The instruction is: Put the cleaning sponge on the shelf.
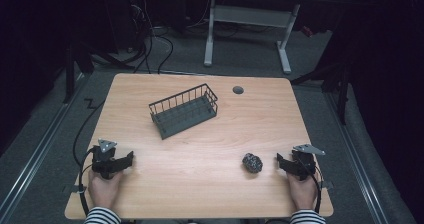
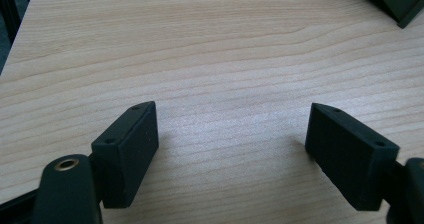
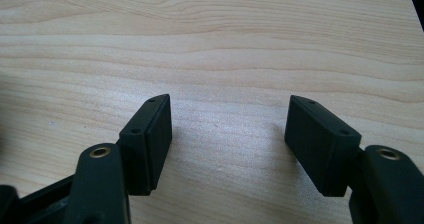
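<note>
A dark wire basket (image 1: 182,111) stands empty, set at an angle, in the middle of the wooden table (image 1: 200,194). A small dark lumpy object (image 1: 252,162) lies on the table at the front right. My right gripper (image 1: 297,160) rests just right of it, held in a hand, apart from it. In the right gripper view the right gripper (image 3: 230,129) is open over bare wood. My left gripper (image 1: 111,159) sits at the front left, held by the other hand. In the left gripper view the left gripper (image 2: 232,134) is open with nothing between its pads, and a corner of the basket (image 2: 395,1) shows at top right.
A round cable hole (image 1: 238,90) is set in the table behind the basket. Beyond the far edge stands a white desk frame (image 1: 247,29) on a grey floor with loose cables (image 1: 150,49). Striped sleeves (image 1: 102,216) come in at the bottom.
</note>
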{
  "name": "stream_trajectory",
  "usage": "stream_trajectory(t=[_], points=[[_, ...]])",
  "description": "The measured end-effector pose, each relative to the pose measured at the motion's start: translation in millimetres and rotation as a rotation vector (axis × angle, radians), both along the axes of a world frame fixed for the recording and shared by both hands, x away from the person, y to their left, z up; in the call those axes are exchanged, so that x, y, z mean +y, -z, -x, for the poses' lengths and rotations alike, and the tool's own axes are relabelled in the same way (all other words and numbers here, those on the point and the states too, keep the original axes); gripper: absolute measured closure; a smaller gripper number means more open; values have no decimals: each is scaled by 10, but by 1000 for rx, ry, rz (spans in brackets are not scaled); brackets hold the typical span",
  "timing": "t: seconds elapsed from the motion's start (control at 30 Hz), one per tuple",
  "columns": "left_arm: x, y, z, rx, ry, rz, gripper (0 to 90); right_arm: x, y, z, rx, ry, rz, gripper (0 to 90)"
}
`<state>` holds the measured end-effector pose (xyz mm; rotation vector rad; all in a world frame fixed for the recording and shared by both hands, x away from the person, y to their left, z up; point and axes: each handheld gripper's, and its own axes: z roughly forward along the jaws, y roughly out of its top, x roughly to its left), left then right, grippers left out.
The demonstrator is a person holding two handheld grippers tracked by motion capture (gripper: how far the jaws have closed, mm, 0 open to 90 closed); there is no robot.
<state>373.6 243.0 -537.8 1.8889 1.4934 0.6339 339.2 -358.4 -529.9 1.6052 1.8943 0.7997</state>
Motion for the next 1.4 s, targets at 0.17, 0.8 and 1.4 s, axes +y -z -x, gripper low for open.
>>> stream_trajectory(t=[0.17, 0.8, 1.4], points=[[-2, 0, -1, 0, 0, 0, 211, 0, 0, 0, 0, -3, 0, 354], [-28, -14, -15, 20, 33, -1, 185, 4, -1, 2, 1, 2, 2, 359], [-46, -44, -5, -5, 17, 31, 227, 5, 1, 3, -3, -1, 2, 361]])
